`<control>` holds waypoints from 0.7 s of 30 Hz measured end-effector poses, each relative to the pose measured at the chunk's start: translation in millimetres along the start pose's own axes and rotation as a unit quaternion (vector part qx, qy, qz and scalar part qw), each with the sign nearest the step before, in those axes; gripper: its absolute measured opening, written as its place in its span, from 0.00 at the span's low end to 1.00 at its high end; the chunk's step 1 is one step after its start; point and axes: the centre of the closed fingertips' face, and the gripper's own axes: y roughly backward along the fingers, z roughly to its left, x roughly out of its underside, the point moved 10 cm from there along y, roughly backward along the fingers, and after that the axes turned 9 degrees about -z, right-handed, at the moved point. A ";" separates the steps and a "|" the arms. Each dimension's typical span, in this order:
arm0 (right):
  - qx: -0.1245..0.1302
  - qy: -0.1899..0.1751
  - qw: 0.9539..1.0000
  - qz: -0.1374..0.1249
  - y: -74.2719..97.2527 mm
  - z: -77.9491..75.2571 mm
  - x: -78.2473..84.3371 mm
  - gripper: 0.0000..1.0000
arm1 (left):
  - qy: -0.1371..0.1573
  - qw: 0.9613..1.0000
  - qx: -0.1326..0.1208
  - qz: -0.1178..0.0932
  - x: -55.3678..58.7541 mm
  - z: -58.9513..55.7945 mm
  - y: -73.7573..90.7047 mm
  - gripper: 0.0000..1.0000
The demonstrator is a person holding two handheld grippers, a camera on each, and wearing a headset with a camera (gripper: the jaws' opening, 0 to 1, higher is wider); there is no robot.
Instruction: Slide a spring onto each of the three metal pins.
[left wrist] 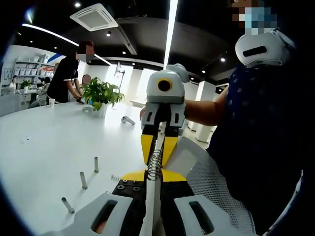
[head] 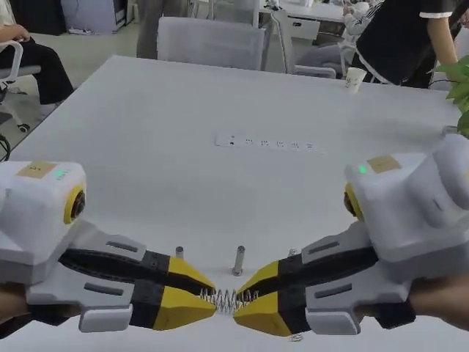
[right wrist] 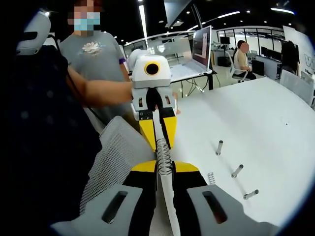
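White worktable (head: pixel 146 139), left gripper (head: pixel 211 299) and right gripper (head: pixel 242 301) fingers clamped on one spring (head: pixel 228 298).

Right tool (right wrist: pixel 165 171): yellow jaw tips closed on near end of spring (right wrist: pixel 163 156). Left tool (right wrist: pixel 158 141) faces it head-on, jaws pinched on far end. Spring spans gap between both tools. White worktop (right wrist: pixel 275 123) at right carries three metal pins standing in row: far pin (right wrist: pixel 219 147), middle pin (right wrist: pixel 237 170), near pin (right wrist: pixel 250 194). Loose spring (right wrist: pixel 211 178) lies on worktop between right tool and middle pin, touching neither. Mesh chair back (right wrist: pixel 110 162) at left.
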 end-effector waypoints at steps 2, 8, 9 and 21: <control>-0.003 -0.004 1.000 -0.009 1.4 -0.3 -3.2 0.09 | -0.001 1.000 0.001 0.001 0.0 -0.5 -0.4 0.02; -0.011 -0.010 1.000 -0.014 -0.9 -0.7 -6.5 0.09 | 0.001 1.000 0.001 0.002 2.7 -0.8 -1.9 0.02; -0.012 -0.009 1.000 -0.015 -1.6 -0.6 -6.4 0.09 | 0.001 1.000 0.002 0.002 3.0 -0.9 -2.2 0.02; -0.016 -0.031 0.999 -0.022 -4.1 -3.4 -2.2 0.09 | 0.003 1.000 -0.002 -0.008 5.1 -1.0 -5.6 0.01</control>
